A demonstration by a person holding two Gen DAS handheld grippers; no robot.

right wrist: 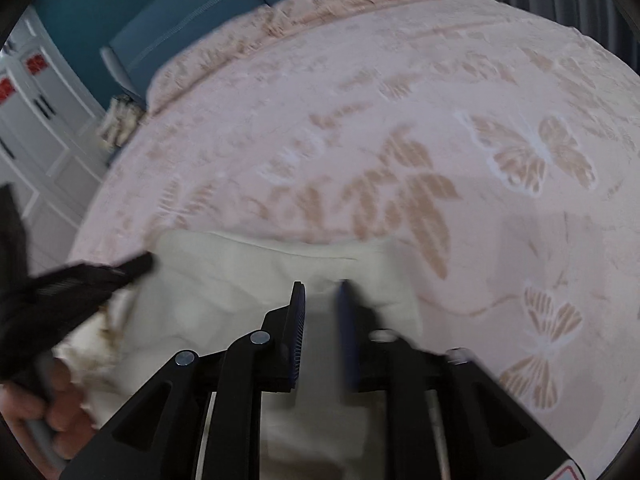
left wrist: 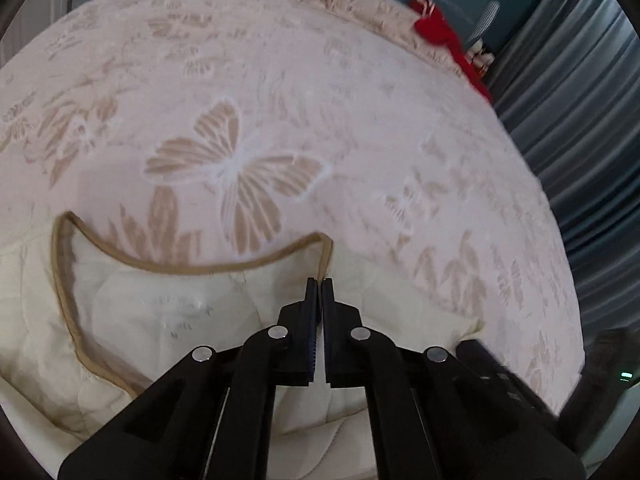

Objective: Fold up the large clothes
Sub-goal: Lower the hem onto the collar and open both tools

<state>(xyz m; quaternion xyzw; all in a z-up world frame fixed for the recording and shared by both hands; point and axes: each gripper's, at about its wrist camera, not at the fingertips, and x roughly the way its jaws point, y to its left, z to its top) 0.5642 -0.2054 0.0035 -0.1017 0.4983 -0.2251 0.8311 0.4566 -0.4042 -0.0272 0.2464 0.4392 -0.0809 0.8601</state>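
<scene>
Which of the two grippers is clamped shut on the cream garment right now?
The left gripper: it is shut on the cream garment by its tan-trimmed neckline. The right gripper is apart, with fabric showing between its fingers.

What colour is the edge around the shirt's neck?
Tan-brown trim on the cream shirt, clearest in the left wrist view.
</scene>
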